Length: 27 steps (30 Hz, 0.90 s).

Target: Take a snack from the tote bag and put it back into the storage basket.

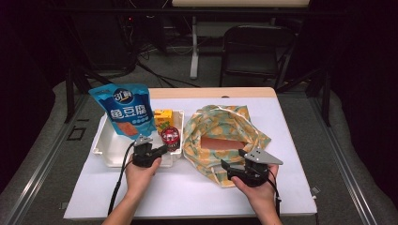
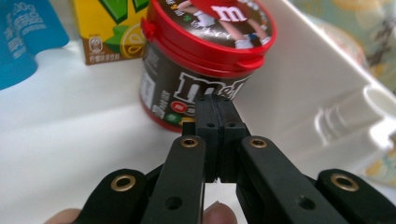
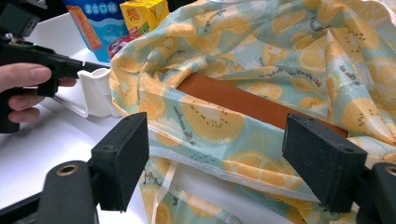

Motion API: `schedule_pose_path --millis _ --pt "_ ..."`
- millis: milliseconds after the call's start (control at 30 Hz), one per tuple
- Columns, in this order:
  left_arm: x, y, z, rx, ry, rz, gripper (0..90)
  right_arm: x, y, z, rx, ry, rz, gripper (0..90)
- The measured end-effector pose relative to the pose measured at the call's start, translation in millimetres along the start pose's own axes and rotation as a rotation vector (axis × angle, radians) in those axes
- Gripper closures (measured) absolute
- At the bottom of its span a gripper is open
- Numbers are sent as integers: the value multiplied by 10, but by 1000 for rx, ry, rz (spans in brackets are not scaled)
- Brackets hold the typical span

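Observation:
A brown M&M's jar with a red lid (image 1: 170, 137) (image 2: 205, 51) stands in the right end of a white tray (image 1: 105, 145). My left gripper (image 1: 163, 149) (image 2: 215, 105) is shut with nothing between its pads, its tip just in front of the jar's lower side. A lemon-print cloth bag (image 1: 220, 129) (image 3: 261, 70) lies open on the table with a flat brown item (image 1: 223, 142) (image 3: 243, 100) inside. My right gripper (image 1: 232, 160) (image 3: 224, 158) stands open at the bag's near edge, its pads either side of the rim without pressing it.
A blue snack pouch (image 1: 123, 108) (image 2: 23, 37) leans in the tray and a yellow juice box (image 1: 163, 117) (image 2: 112, 32) stands behind the jar. The tray's right wall (image 2: 303, 84) lies close beside the bag. A black chair (image 1: 256, 47) stands beyond the table.

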State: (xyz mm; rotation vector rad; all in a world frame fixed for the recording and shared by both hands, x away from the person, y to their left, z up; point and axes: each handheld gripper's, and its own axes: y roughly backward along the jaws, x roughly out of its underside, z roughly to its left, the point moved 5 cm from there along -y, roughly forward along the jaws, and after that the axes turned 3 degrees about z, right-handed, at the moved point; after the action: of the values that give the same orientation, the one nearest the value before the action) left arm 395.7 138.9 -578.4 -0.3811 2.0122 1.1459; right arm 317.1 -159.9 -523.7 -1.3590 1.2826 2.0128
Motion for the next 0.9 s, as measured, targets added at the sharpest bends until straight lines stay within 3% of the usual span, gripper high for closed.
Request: schedule_pose_path --millis 267,433,533,633,733,800,900 --pt "-52 -102 -44 28 18 5 900 6 3 -18 3 -4 0 226" --pt "-29 -67 -66 25 -7 -1 900 -3 26 -42 4 -14 -11 242" --pt "-39 61 -73 23 -17 -29 895 -23 61 -88 6 -14 -32 326" --pt "-44 205 -71 17 -29 -61 886 -51 95 -146 -6 -22 -53 469" --pt "-42 343 -89 17 -39 -90 878 -83 127 -229 21 -24 -75 752" --pt "-36 420 -122 21 -48 -102 878 -98 137 -317 84 -27 -68 895" --pt "-28 500 -216 33 -57 -124 884 -102 126 -429 116 -40 -69 900"
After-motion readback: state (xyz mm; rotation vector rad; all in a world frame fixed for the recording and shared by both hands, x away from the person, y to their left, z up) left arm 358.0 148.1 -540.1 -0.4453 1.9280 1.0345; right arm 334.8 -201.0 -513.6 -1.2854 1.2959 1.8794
